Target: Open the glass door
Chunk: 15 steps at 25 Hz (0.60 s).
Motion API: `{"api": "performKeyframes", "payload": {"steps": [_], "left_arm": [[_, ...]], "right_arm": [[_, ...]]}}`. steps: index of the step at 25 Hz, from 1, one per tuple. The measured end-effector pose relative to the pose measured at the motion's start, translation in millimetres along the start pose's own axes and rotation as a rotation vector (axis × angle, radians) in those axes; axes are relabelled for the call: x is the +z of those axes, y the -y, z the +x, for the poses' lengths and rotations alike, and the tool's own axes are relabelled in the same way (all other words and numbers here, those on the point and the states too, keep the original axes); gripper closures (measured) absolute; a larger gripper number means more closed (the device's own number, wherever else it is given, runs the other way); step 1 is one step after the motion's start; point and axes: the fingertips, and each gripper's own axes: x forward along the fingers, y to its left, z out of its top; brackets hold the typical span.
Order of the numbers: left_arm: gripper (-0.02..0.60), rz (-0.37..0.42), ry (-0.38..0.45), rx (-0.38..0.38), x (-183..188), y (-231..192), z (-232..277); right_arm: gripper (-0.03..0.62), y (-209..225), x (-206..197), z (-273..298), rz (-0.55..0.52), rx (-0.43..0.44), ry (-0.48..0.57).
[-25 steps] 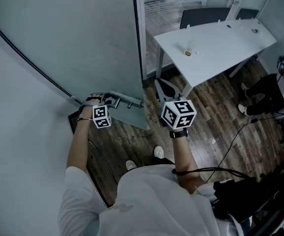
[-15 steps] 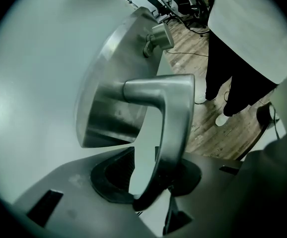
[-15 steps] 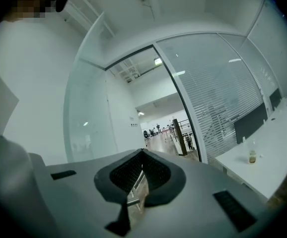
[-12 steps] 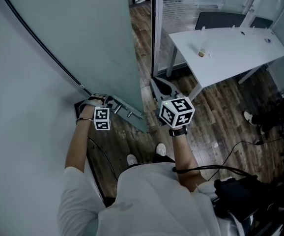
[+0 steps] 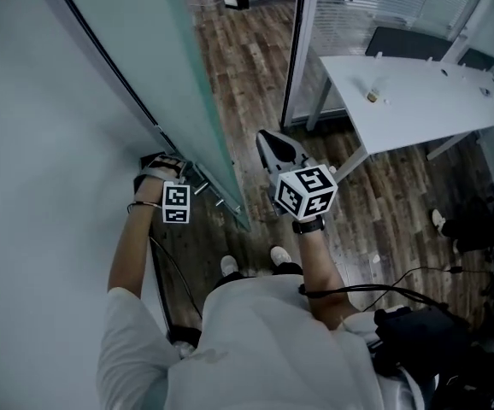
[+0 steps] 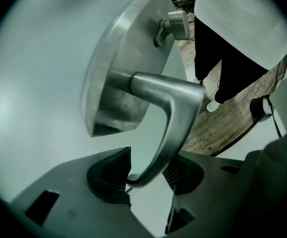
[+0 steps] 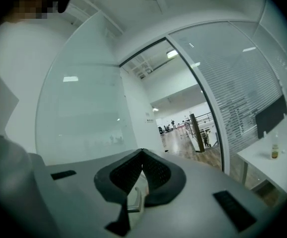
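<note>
glass door, frosted, stands swung inward. in the head view it runs edge-on from 11 o'clock down toward the middle, and the doorway at 12 o'clock shows bare wooden floor beyond. its metal lever handle juts from an oval backplate, with a small thumb-turn further along the plate.

the left hand-held gripper has the lever's curved tip between its jaws. they are opening, and a gap shows beside one pad, so the lever sits loose rather than clamped. this looks like a release, since the door already stands wide enough to pass. the left arm reaches straight ahead, with the wrist tipped so that the gripper points down onto the handle, close against the door face.

the right hand-held gripper has its jaws pressed together on nothing. it is held level, aimed through the gap toward the corridor, and it touches neither door nor frame. it seems kept clear while the left does the work. its forearm is raised in front of the body. a white table stands at 2 o'clock, well apart from the door.
</note>
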Motion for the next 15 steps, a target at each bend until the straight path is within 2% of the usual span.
{"api": "performKeyframes", "payload": {"steps": [6, 8, 10, 13, 15], "left_arm": [[0.411, -0.172, -0.085, 0.079, -25.2, 19.9, -31.7], [0.410, -0.253, -0.114, 0.112, -35.3, 24.3, -44.5], [0.410, -0.393, -0.116, 0.156, -47.2, 32.7, -63.2], [0.410, -0.652, -0.102, 0.268, -73.3, 36.9, -101.7], [0.410, -0.796, -0.102, 0.332, -91.2, 41.3, -123.4]], "right_arm": [[0.592, -36.5, -25.3, 27.7, -0.045, 0.178, -0.076], [0.592, -46.8, -32.2, 38.7, -0.058, 0.232, -0.100], [0.592, -60.5, -43.3, 49.4, -0.055, 0.294, -0.130], [0.592, -86.6, -62.8, 68.6, -0.071, 0.404, -0.191], [0.592, -102.6, -79.1, 80.4, -0.108, 0.476, -0.245]]}}
